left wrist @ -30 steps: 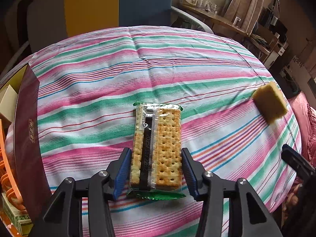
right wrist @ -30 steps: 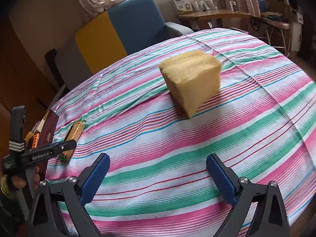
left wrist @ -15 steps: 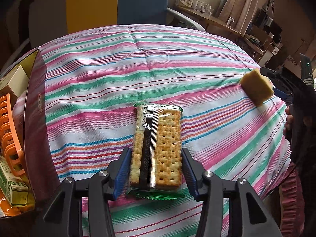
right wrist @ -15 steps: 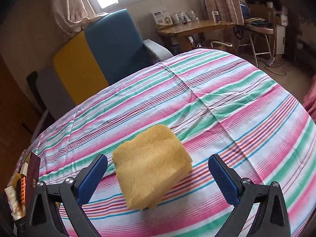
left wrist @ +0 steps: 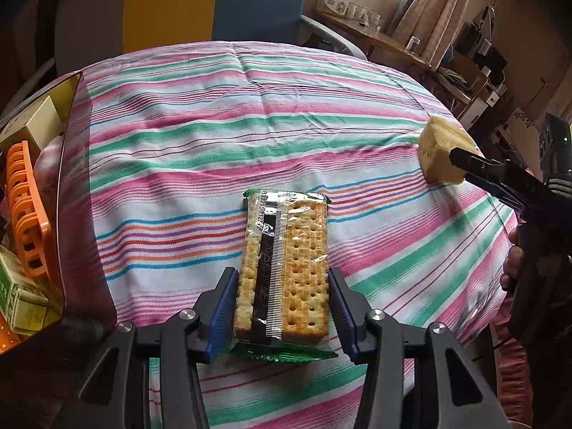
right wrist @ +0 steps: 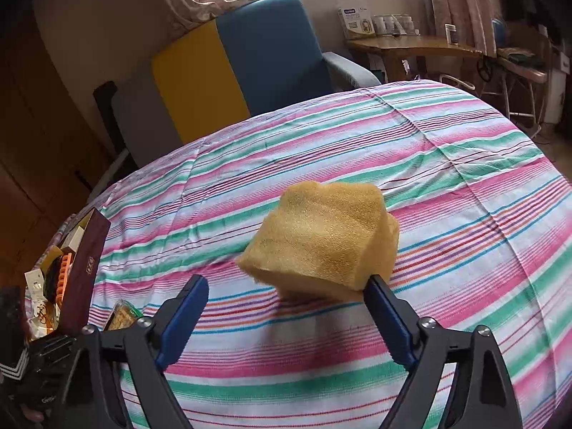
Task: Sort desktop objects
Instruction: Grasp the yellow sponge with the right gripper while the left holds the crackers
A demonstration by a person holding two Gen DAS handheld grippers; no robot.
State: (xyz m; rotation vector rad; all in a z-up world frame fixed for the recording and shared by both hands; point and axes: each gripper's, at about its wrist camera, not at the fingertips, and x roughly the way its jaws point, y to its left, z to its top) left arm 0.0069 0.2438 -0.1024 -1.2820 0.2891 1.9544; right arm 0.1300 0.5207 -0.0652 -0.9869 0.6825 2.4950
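Over the striped counter (left wrist: 321, 114) our left claw (left wrist: 282, 307) gripped the cracker pack (left wrist: 286, 271) while our right claw (right wrist: 286, 307) was closing around the sponge (right wrist: 321, 236), both probably needing carrying to the box (left wrist: 71, 114).

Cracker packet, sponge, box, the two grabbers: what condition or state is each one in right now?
Cracker packet: sealed, clamped at its near end.
Left gripper: shut on the cracker packet.
Sponge: yellow, tilted, between the right fingers; only one finger touches it.
Right gripper: closing on the sponge, no grip yet.
Box: open on top, already holding an orange rack and small cartons.
Tablecloth: spread out, slightly creased.
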